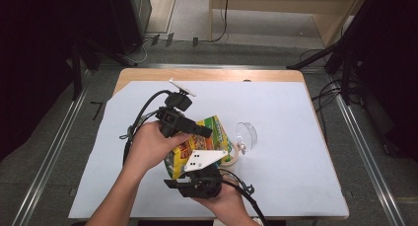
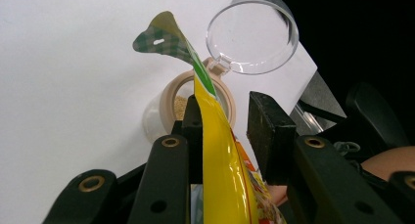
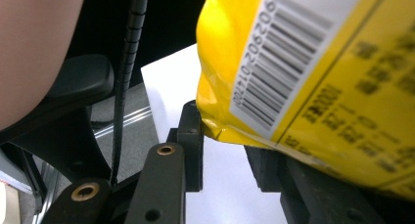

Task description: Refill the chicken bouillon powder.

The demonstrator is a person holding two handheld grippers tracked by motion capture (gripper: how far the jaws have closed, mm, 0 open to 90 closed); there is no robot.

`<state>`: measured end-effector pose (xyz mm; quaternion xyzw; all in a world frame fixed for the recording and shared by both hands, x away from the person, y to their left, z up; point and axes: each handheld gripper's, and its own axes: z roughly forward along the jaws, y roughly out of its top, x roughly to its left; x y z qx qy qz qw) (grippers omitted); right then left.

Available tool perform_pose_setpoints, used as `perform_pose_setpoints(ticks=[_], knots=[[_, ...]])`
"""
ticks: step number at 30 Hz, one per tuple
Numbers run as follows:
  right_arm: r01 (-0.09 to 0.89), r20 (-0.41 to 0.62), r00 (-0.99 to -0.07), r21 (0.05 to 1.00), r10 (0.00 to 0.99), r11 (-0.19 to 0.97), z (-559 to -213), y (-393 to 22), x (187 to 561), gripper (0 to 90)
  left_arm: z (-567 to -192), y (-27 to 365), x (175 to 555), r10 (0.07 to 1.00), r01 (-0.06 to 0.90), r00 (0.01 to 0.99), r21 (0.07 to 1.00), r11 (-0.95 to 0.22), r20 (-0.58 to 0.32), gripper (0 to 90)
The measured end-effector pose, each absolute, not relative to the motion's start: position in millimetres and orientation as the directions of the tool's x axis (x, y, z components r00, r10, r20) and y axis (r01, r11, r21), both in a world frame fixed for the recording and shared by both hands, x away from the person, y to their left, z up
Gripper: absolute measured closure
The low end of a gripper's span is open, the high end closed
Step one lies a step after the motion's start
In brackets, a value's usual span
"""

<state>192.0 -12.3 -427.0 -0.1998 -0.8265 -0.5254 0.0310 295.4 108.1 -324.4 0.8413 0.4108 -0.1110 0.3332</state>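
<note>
— Over the middle of the white mat [image 1: 296, 137], what is being held?

— A yellow snack bag [image 1: 197, 144] is held up between the two tools, tilted, with its torn top corner directed down at a small jar [image 2: 195, 104] just beside it. The jar's clear hinged lid [image 2: 252, 33] is swung back, so the mouth is left open.

— How far along is the pouring judged to be?

— Some pale grains are seen inside the jar in the left gripper view, so part of the filling seems done. The jar is not yet full as far as can be told, and the lid is still to be closed.

— How is the left gripper [image 1: 190, 127] set?

— It is brought in from the left and laid nearly level, pointing across at the jar. The bag's upper edge lies against one jaw, while a gap is seen to the other, so whether the edge is actually pinched cannot be told.

— And the right gripper [image 1: 197, 179]?

— It is held low at the near edge, under the bag's bottom, with the hand [image 1: 224, 204] beneath it. The bag's bottom seam is seen lying between the jaws in the right gripper view, the far jaw being covered by the bag; a firm pinch cannot be confirmed.
</note>
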Motion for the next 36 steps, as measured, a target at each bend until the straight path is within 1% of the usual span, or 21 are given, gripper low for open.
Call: perform_pose_setpoints(ticks=[12, 19, 36], knots=[[0.373, 0.271, -0.915, 0.851, 0.298, 0.369, -432.6, -13.0, 194.1, 72.3, -318.0, 104.0, 288.7, 0.618, 0.75, 0.654, 0.48, -0.454, -0.437, 70.1], [0.412, 0.32, -0.901, 0.841, 0.292, 0.35, -435.1, -14.9, 197.7, 72.3, -320.5, 105.5, 291.9, 0.619, 0.754, 0.649, 0.481, -0.447, -0.443, 70.2], [0.351, 0.243, -0.921, 0.858, 0.305, 0.376, -423.2, -14.0, 192.8, 70.7, -324.3, 112.9, 302.0, 0.618, 0.775, 0.624, 0.478, -0.413, -0.478, 69.4]])
